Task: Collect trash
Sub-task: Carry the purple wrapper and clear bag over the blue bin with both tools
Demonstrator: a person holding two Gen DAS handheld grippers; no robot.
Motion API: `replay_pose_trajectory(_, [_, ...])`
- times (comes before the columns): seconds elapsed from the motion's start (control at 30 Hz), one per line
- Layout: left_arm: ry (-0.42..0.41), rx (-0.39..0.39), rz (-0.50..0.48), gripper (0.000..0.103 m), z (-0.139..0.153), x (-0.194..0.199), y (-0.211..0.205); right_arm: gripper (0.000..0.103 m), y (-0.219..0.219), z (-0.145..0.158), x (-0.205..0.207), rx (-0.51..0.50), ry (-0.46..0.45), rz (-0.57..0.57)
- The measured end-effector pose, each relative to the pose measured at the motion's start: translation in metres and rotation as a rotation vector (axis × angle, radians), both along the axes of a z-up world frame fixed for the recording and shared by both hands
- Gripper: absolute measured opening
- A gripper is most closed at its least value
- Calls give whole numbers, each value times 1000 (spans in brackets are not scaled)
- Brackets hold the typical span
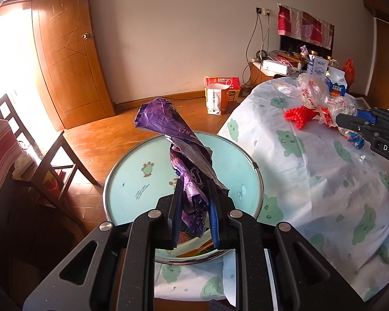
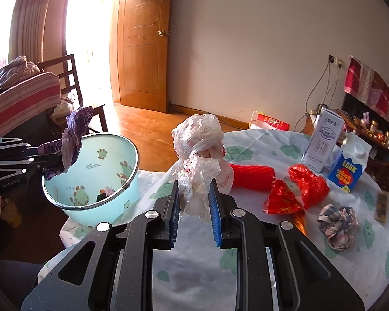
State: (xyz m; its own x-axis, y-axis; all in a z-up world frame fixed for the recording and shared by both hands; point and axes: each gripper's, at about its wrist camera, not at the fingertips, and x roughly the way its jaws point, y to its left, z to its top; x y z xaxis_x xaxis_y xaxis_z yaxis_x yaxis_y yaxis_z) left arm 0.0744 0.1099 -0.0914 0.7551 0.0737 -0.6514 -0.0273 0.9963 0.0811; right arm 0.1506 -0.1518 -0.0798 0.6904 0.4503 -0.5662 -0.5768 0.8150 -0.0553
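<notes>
1. Purple crumpled foil wrapper (image 1: pixel 186 171) clamped between the blue-padded fingers (image 1: pixel 213 207) of the left gripper (image 1: pixel 194 207), jaws closed on its lower end; upper end standing free above the pads.
2. Directly below and beyond that wrapper: pale blue round plastic bin with frog prints and a metal rim (image 1: pixel 132 186), standing on the wooden floor (image 1: pixel 103 134) just beside the table; a few scraps visible at its bottom in the right wrist view.
3. Clear crumpled plastic bag with red print (image 2: pixel 199 155) pinched between the pads of the right gripper (image 2: pixel 194 207), jaws closed on its lower part, held above the table edge.
4. Round table under a white cloth with green cloud faces (image 2: pixel 246 272); on it, well apart from the held bag: red foam netting (image 2: pixel 254 177), red foil wrapper (image 2: pixel 282 202), grey-pink crumpled wrapper ball (image 2: pixel 338 224), blue milk carton (image 2: pixel 348 167), white tall carton (image 2: pixel 321 142).
</notes>
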Motion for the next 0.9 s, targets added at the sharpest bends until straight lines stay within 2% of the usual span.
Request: replay_pose_trajectory(0.9, [19,-5,61,17,-5,-5,34,22,56,-7,6,-31,9,112])
